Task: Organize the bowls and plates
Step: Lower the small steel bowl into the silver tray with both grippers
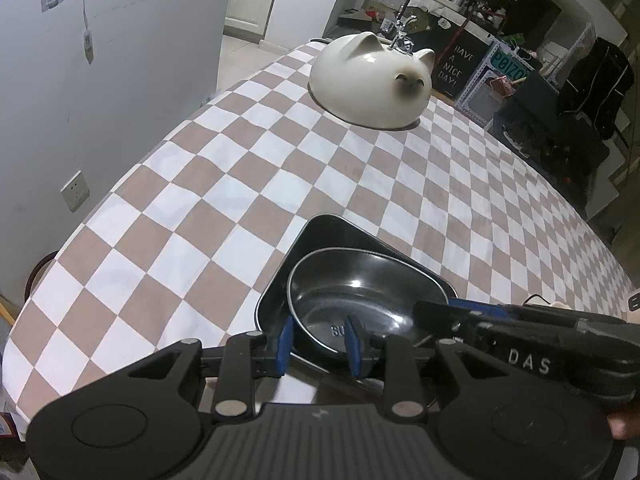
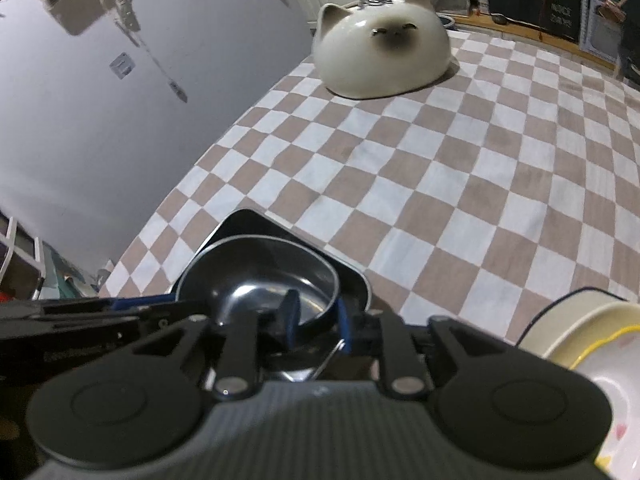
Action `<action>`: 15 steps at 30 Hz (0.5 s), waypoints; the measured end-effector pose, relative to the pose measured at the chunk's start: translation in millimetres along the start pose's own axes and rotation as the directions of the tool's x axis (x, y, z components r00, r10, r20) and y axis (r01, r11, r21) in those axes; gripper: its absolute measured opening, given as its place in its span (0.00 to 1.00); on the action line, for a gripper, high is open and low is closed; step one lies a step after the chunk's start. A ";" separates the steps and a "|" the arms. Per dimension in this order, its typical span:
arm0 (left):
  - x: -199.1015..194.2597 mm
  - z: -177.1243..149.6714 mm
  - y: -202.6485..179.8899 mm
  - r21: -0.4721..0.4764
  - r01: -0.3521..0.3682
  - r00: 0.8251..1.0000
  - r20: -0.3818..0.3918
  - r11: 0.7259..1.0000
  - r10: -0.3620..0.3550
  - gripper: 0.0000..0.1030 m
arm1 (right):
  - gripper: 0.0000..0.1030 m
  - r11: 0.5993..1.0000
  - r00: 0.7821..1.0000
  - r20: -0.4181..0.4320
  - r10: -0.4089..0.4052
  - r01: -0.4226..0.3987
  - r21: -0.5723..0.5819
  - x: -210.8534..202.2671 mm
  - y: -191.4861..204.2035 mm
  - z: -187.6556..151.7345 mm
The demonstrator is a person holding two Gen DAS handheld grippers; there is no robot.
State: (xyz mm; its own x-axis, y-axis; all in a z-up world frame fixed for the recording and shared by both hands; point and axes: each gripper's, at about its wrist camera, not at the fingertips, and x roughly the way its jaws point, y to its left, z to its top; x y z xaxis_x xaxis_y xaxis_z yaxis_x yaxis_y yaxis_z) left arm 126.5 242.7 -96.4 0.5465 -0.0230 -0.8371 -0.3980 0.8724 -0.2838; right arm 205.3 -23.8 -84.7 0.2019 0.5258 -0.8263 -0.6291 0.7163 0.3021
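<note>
Only the right view shows the white bowl [image 2: 592,344]. Both grippers, left [image 1: 320,344] and right [image 2: 320,320], stand apart around the metal bowl [image 1: 360,292] rim, in the black tray [image 1: 332,232]. Cloth [image 1: 280,168] ahead lies bare.

Black left hand-held gripper [image 1: 320,344], 2 blue pads [image 1: 285,344], apparently silver rivets.

Black bowl [image 1: 352,292]; brown-white checked tablecloth [image 1: 280,184]

Left gripper [image 1: 320,344] and right gripper [image 2: 318,318] slightly parted, angled downward.
</note>
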 end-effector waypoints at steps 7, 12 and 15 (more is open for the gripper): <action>1.2 0.7 -3.4 0.002 0.016 1.000 -0.001 1.000 -0.016 0.40 | 0.38 1.000 1.000 -0.001 0.012 -0.012 0.003 -2.7 -0.4 1.1; 1.8 1.9 -2.7 -0.007 0.026 1.000 0.003 1.000 -0.026 0.45 | 0.38 0.999 0.999 0.021 0.035 -0.035 0.015 -4.1 -0.9 1.8; 0.9 2.0 -0.8 -0.014 0.031 1.000 0.004 0.999 -0.030 0.46 | 0.38 0.998 0.998 0.031 0.059 -0.059 0.020 -5.8 0.9 2.6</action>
State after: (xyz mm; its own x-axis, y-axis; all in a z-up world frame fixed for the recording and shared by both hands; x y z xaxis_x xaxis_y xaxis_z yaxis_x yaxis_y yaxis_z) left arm 128.8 243.0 -96.0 0.5610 -0.0478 -0.8264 -0.3914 0.8644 -0.3157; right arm 205.5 -25.0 -78.5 0.1876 0.5809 -0.7921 -0.6249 0.6927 0.3600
